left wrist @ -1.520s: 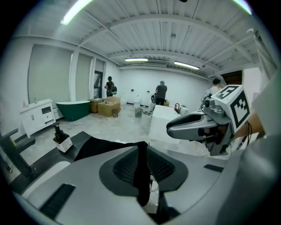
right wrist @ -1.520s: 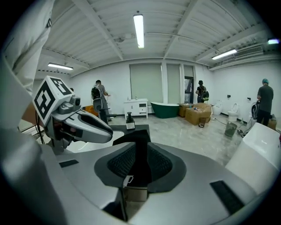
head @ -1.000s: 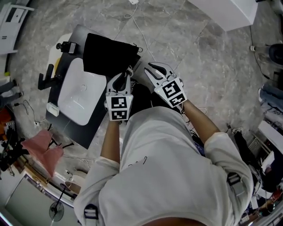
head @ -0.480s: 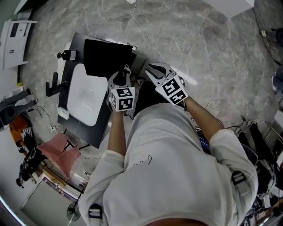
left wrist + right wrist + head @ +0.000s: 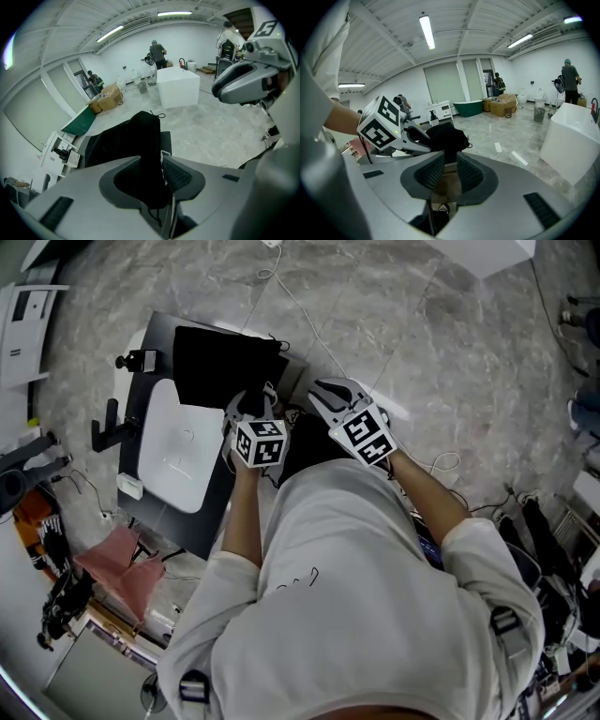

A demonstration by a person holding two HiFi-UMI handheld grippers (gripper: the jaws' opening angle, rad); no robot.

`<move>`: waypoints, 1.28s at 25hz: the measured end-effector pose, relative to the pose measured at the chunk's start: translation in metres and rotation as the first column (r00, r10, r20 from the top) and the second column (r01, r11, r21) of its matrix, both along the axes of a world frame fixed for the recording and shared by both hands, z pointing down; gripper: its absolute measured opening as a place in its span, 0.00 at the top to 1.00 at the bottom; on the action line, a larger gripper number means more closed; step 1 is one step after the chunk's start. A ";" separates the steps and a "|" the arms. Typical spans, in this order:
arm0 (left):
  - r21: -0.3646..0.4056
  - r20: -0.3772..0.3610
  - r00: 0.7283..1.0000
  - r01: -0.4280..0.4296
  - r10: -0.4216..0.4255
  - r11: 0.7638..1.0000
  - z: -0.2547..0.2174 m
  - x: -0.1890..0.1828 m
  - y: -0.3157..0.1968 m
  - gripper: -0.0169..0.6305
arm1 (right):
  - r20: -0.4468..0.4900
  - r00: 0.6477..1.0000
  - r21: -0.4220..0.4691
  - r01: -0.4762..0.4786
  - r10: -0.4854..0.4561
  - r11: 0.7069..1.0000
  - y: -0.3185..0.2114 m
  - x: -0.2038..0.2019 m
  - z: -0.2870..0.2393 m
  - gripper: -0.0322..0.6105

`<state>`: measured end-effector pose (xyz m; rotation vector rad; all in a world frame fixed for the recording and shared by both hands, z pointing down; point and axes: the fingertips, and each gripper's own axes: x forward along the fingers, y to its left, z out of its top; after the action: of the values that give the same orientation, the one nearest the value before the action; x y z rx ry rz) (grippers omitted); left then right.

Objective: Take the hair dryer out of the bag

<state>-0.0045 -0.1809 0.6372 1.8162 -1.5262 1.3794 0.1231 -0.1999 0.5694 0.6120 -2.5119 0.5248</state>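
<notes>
Cloth of the black bag (image 5: pixel 140 136) stands up between the jaws of my left gripper (image 5: pixel 151 158). That gripper's own view shows them about half apart, having just been opening. A pale sliver shows between the cloth and the ribbed right pad (image 5: pixel 177 174), so nothing is pinched there. My right gripper (image 5: pixel 450 158) has its jaws nearly together, and its view shows a narrow tongue of the same black cloth caught at their tips.

The head view shows neither of these gaps. It gives the layout instead: both grippers sit side by side at the near edge of the bag. The bag lies on a dark table (image 5: pixel 208 507), just beside a white basin-shaped shell (image 5: pixel 178 442). The hair dryer shows in no view. The right gripper view also catches my left gripper's marker cube (image 5: pixel 382 124) just left of the bag.

Under the table is a grey marbled floor (image 5: pixel 422 343), with a thin white cable (image 5: pixel 309 315) running across it. A pink cloth (image 5: pixel 103 554) lies off the table's near left.

The room is a big white hall with strip lights (image 5: pixel 426 30) on the ceiling. A white block (image 5: pixel 178 86), cardboard boxes (image 5: pixel 108 96) and people (image 5: pixel 157 47) stand at the far side. Readable print comes down to the black-and-white square markers on the cubes.
</notes>
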 end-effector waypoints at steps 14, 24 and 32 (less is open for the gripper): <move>0.078 -0.104 0.990 0.099 -0.091 0.992 -0.023 -0.061 -0.034 0.92 | -0.015 1.000 -0.019 -0.010 0.010 1.000 -0.020 -0.044 0.009 0.83; 0.069 -0.129 0.989 0.085 -0.076 0.994 -0.021 -0.107 -0.050 0.92 | -0.025 1.000 -0.026 -0.011 0.010 1.000 -0.032 -0.095 0.016 0.83; 0.073 -0.243 0.969 0.065 -0.046 0.995 -0.018 -0.124 -0.056 0.92 | -0.064 0.997 -0.062 0.030 -0.034 0.998 -0.021 -0.135 0.030 0.82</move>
<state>-0.1288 -0.2368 0.6192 1.8944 -1.5104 1.0417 -0.0120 -0.2209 0.5998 0.5555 -2.4312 0.5588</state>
